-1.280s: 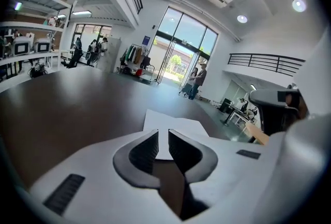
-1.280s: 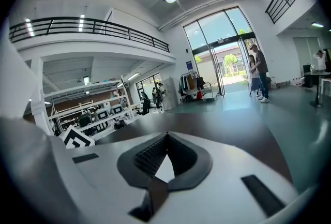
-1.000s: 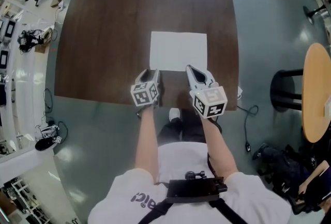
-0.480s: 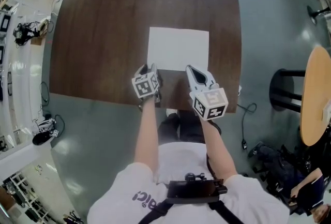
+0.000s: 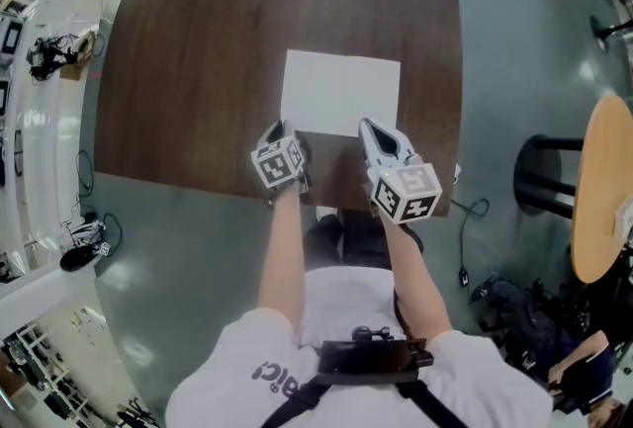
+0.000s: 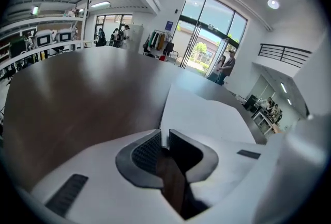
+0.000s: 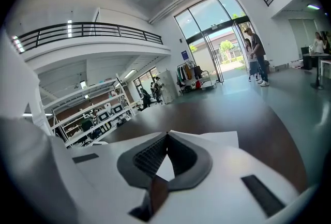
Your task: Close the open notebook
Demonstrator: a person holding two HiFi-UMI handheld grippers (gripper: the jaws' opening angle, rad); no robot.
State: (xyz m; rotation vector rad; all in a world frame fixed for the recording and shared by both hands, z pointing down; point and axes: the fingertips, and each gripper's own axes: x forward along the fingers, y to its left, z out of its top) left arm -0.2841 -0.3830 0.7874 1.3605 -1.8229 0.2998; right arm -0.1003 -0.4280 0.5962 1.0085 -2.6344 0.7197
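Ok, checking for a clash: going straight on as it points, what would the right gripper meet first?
Probably the open notebook, on its white page: the right gripper slants down at its near edge. Depth is unclear; beyond lies bare table.

From the head view the notebook (image 5: pixel 341 92) reads as one blank white sheet: its spine and leaves are too faint to make out, and its near edge runs under the left gripper (image 5: pixel 285 129) and the right gripper (image 5: pixel 365 127). In the left gripper view the fingers (image 6: pixel 147 151), which have just been closing, pinch the notebook's near left edge, but their own bulk hides how many leaves they hold. The distant people (image 6: pixel 225 66) are too small to tell apart.
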